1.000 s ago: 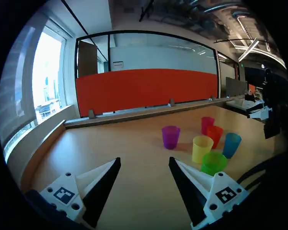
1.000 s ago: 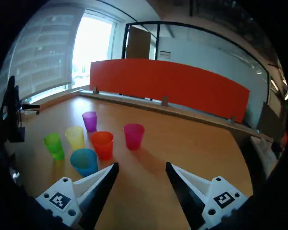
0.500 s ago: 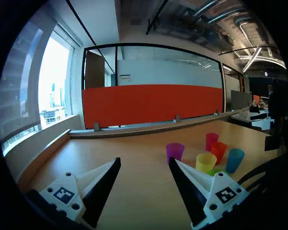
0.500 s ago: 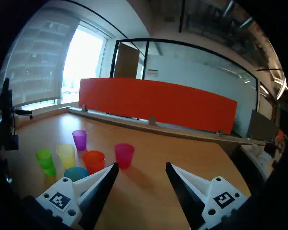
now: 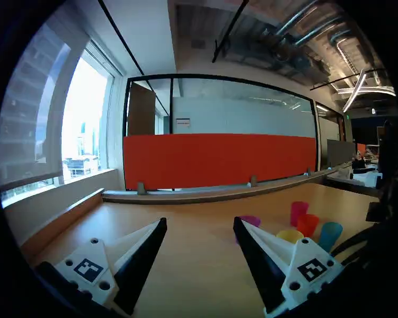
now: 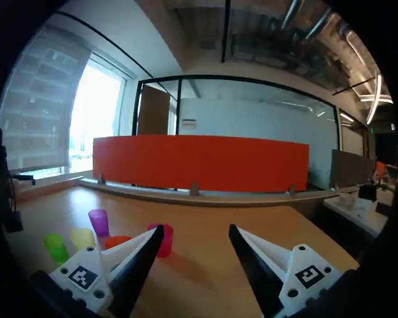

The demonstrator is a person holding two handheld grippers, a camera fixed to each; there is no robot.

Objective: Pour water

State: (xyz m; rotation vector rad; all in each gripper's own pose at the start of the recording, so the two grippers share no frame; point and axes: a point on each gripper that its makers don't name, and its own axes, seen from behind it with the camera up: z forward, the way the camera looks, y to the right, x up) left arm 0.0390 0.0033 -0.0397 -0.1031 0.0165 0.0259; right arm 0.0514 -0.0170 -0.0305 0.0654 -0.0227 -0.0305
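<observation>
Several coloured plastic cups stand grouped on the wooden table [image 5: 193, 249]. In the left gripper view I see the purple cup [image 5: 250, 220], pink cup [image 5: 299, 212], orange cup [image 5: 308, 224], yellow cup [image 5: 289, 235] and blue cup [image 5: 330, 235], low at the right, partly behind my right finger. My left gripper [image 5: 199, 236] is open and empty, low over the table. In the right gripper view the purple cup [image 6: 98, 221], pink cup [image 6: 166, 239], orange cup [image 6: 115, 241], yellow cup [image 6: 81, 238] and green cup [image 6: 56, 247] sit at lower left. My right gripper [image 6: 195, 241] is open and empty.
An orange divider panel [image 5: 220, 159] runs along the table's far edge, with a glass wall behind. Bright windows [image 5: 77, 143] line the left side. A dark stand [image 6: 2, 191] rises at the far left of the right gripper view. Other desks [image 6: 358, 204] lie to the right.
Both views have tilted upward, so the cups have slid down toward the fingers and more ceiling shows. The blue cup is now hidden in the right gripper view. Both grippers stay open.
</observation>
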